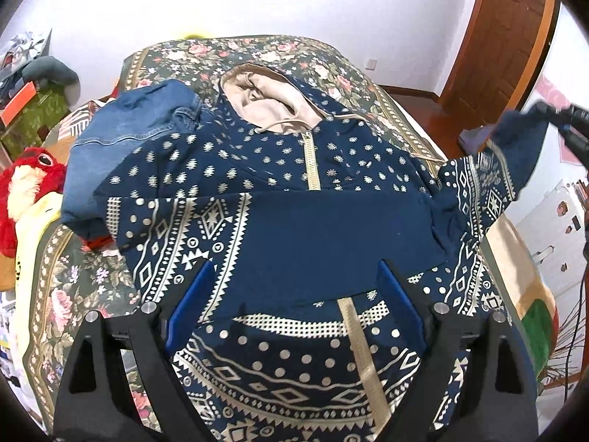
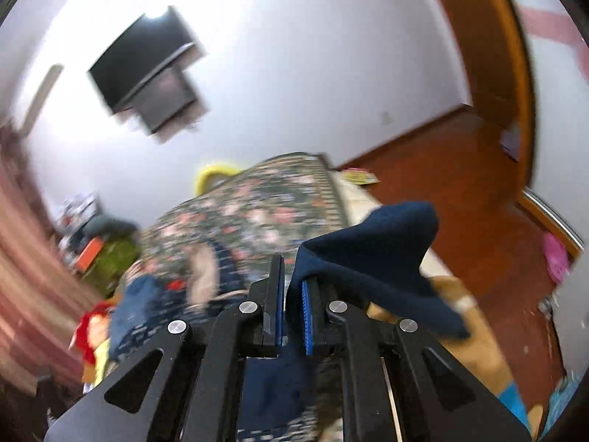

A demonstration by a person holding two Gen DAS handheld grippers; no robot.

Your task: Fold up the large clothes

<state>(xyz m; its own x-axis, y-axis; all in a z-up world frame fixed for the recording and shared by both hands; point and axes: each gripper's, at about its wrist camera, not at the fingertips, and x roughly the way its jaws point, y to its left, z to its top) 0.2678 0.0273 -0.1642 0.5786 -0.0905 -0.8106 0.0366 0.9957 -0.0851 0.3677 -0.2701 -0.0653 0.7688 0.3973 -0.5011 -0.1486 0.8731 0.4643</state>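
A navy patterned hooded jacket (image 1: 279, 169) with a beige hood lining and a zip lies spread on the bed, its left sleeve folded across the chest. My left gripper (image 1: 296, 276) is open and empty just above the jacket's lower front. My right gripper (image 2: 292, 272) is shut on the navy cuff of the jacket's right sleeve (image 2: 371, 250) and holds it lifted off the bed's right side. In the left wrist view the right gripper (image 1: 552, 118) shows at the far right with the sleeve (image 1: 489, 176) hanging from it.
The bed has a floral cover (image 1: 257, 51). Folded blue jeans (image 1: 129, 140) lie at the jacket's upper left. A red plush toy (image 1: 25, 191) sits at the bed's left edge. Wooden floor (image 2: 460, 184) and a door lie to the right.
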